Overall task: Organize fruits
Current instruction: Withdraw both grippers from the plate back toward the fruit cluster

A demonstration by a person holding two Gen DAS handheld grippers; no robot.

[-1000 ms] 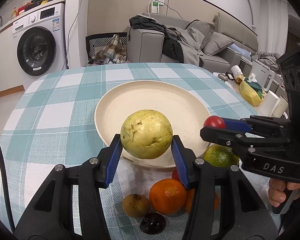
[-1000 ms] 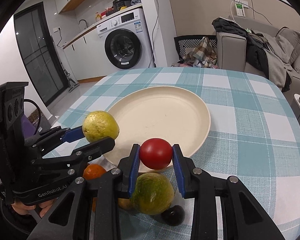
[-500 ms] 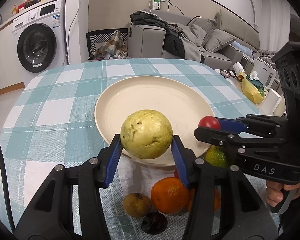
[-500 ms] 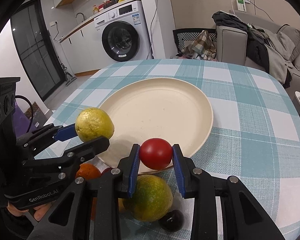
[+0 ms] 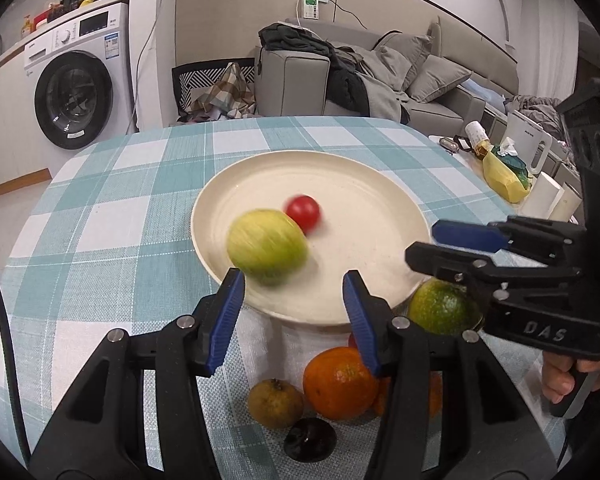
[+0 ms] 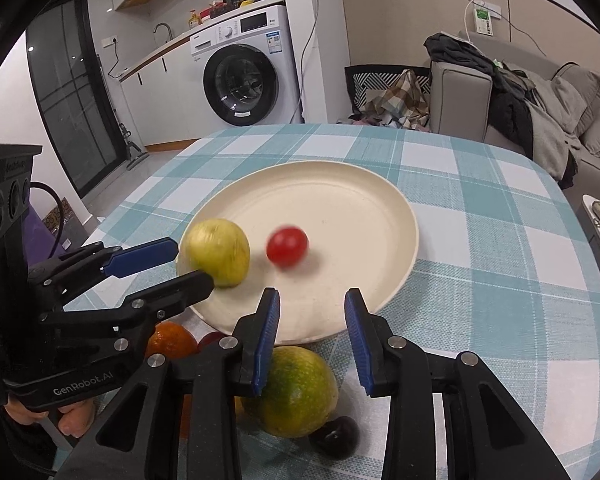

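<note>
The left gripper (image 5: 293, 300) has its fingers spread wide and holds nothing. Just in front of it, a blurry yellow-green guava (image 5: 266, 245) sits on the cream plate (image 5: 364, 196). The right gripper (image 6: 312, 334) is spread wide too. A small red tomato (image 6: 287, 245) sits on the plate ahead of it. A green orange (image 6: 296, 390) lies right under its fingers.
</note>
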